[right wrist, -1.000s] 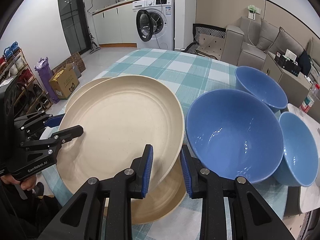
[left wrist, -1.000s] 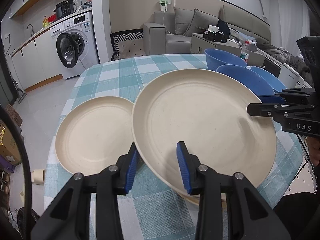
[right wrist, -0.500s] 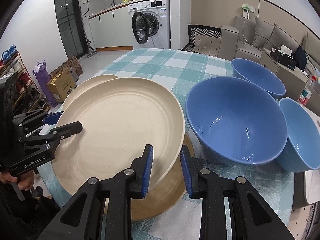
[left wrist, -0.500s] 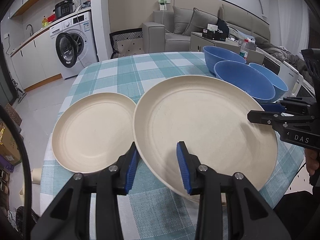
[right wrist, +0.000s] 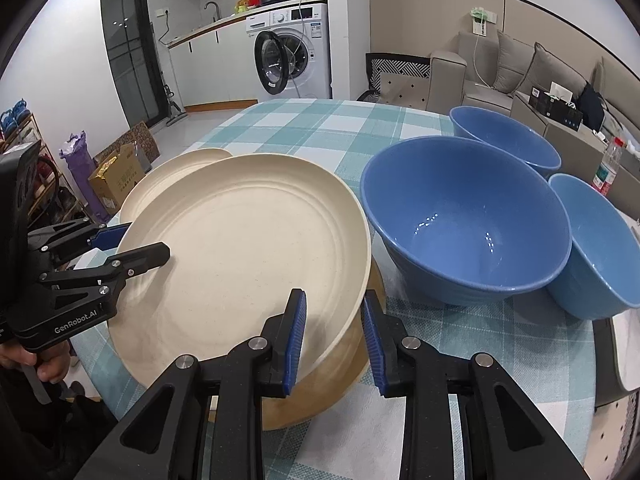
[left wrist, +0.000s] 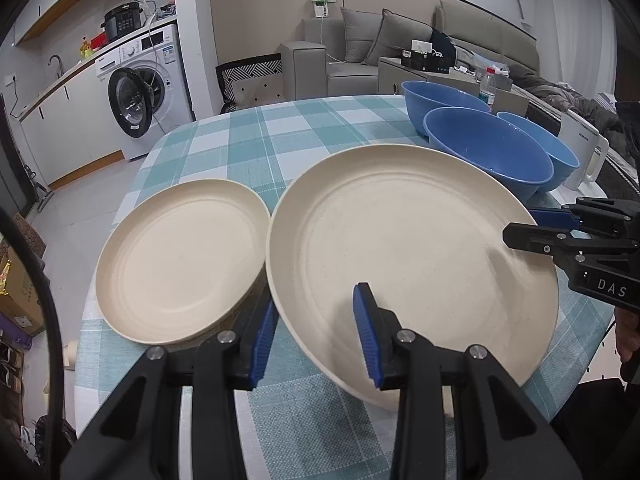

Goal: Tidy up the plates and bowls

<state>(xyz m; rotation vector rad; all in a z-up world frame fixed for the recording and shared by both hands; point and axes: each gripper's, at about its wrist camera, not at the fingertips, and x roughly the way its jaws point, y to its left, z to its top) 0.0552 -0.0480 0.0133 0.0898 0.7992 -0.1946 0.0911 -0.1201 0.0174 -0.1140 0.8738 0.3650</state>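
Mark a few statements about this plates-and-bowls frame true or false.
1. Both hand-held grippers straddle the rim of the big plate. True: left hand-held gripper on one side, right hand-held gripper on the other.
2. Four blue bowls are on the table. False: three, the largest bowl nearest.
3. The big plate lies flat on the tablecloth. False: it is tilted, one edge over another plate beneath it.
4. A smaller plate sits beside it. True.
5. The washing machine door is shut. False: it is open.
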